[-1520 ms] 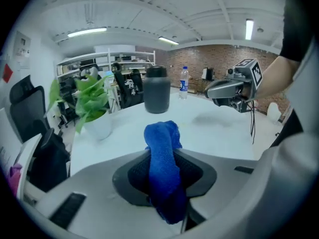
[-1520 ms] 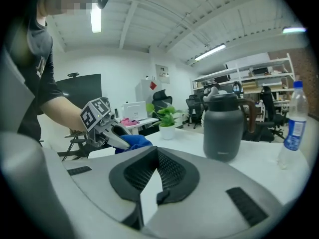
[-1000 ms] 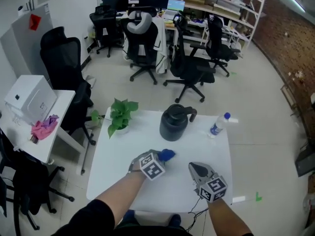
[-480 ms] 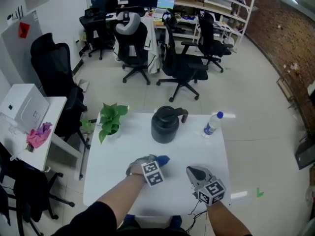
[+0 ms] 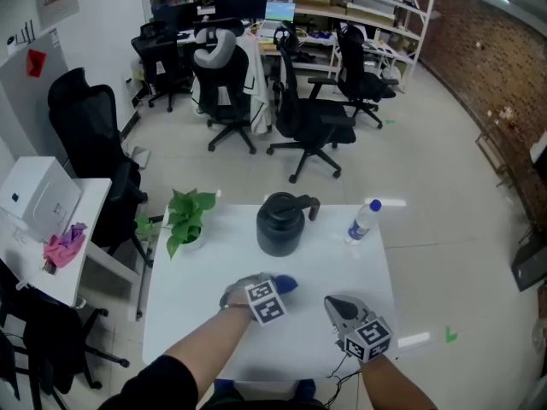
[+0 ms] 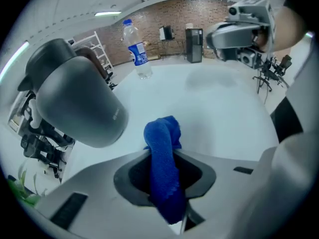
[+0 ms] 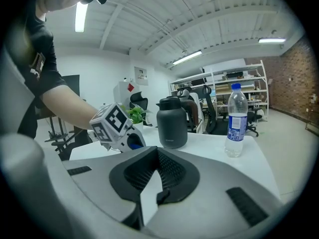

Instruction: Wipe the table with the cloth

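A blue cloth [image 5: 286, 284] [image 6: 162, 133] is pinched in my left gripper [image 5: 279, 285] [image 6: 163, 158], which is shut on it. One end of the cloth sticks out past the jaws over the white table [image 5: 201, 267] and the other end hangs back through them. That gripper sits near the table's middle, just in front of a black jug [image 5: 279, 223] [image 6: 75, 103]. My right gripper [image 5: 335, 301] [image 7: 158, 151] is shut with nothing in it, to the right of the left one near the front edge. It points toward the jug [image 7: 171, 122].
A water bottle [image 5: 361, 220] [image 7: 234, 121] stands at the table's back right and a potted plant [image 5: 186, 216] at its back left. A side table with a white box [image 5: 38, 199] is on the left. Office chairs [image 5: 312, 118] stand beyond the table.
The head view has tilted a little, so the table sits lower and further left in the frame. Both grippers stay about where they were, the cloth still in the left one.
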Demonstrator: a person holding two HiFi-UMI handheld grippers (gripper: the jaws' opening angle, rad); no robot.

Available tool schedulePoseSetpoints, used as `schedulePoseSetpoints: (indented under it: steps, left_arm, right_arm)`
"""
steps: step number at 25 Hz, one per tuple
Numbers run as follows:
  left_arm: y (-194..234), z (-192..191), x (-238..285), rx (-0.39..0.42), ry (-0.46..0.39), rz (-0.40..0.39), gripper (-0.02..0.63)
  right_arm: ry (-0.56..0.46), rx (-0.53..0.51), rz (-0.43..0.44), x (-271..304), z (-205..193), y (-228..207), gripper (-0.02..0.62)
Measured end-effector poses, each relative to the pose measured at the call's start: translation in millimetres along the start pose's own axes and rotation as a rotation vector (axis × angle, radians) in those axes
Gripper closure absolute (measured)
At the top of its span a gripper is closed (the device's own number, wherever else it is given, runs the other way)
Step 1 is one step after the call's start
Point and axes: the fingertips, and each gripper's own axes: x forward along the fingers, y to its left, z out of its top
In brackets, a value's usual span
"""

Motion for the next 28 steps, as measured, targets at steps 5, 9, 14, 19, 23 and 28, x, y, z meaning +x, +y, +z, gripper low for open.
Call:
schedulePoseSetpoints:
  steps: [5,9,14,19,23,28]
  left_arm:
    - [4,2,19,0.027,0.040,0.025,0.522]
    - [-19,-3,10,0.074,0.059,-0.018,0.522]
    - [-65,-14,-4,0.162,0.057,-0.093,0.522]
    - [-32,-4,-4,0.064,0.033,-0.022,0.523]
    - [10,11,9,-0.009,0.017,0.049,0.523]
    - [-4,5,18,0.064,0.042,0.049,0.522]
  right_arm:
    - [0.014,0.001,-0.018,-9,-4,-7,0.584]
    - [0.018,0.011,-0.021,-11,-8,-8,0.584]
    - [0.008,0.008,0.002,-5,-7,2,0.584]
    - [0.003,0.001,0.005,-10,-4,2,0.584]
    - [0.010,0.010,-0.016,-18,-6,-1,0.586]
    - [0.007,0.015,-0.024,-21,-8,-6,0.584]
